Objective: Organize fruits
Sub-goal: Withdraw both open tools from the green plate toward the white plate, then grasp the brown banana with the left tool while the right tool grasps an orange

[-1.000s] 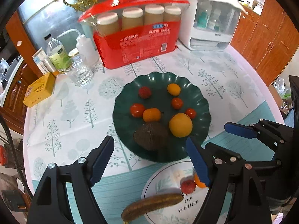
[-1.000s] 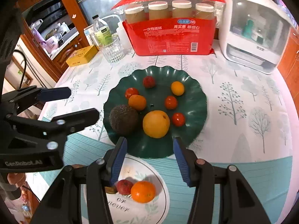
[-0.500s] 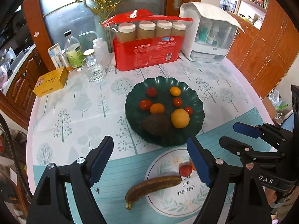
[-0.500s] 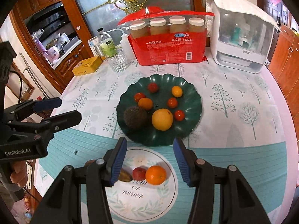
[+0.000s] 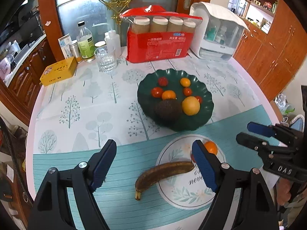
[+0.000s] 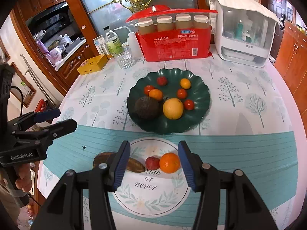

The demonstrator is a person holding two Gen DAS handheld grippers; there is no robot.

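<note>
left gripper [image 5: 154, 163] jaws wide, empty, banana [image 5: 163, 172] between; right gripper [image 6: 153, 163] half open, empty, orange [image 6: 169, 163] at 12.

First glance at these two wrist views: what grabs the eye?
The dark green scalloped plate mid-table, loaded with an avocado, a big yellow-orange citrus and small red and orange fruits. Nearer the cameras, a browned banana lies half on the white "now or never" plate, beside a mandarin and a small red fruit. Behind stands a bright red pack of paper cups; both grippers hover open and empty.
</note>
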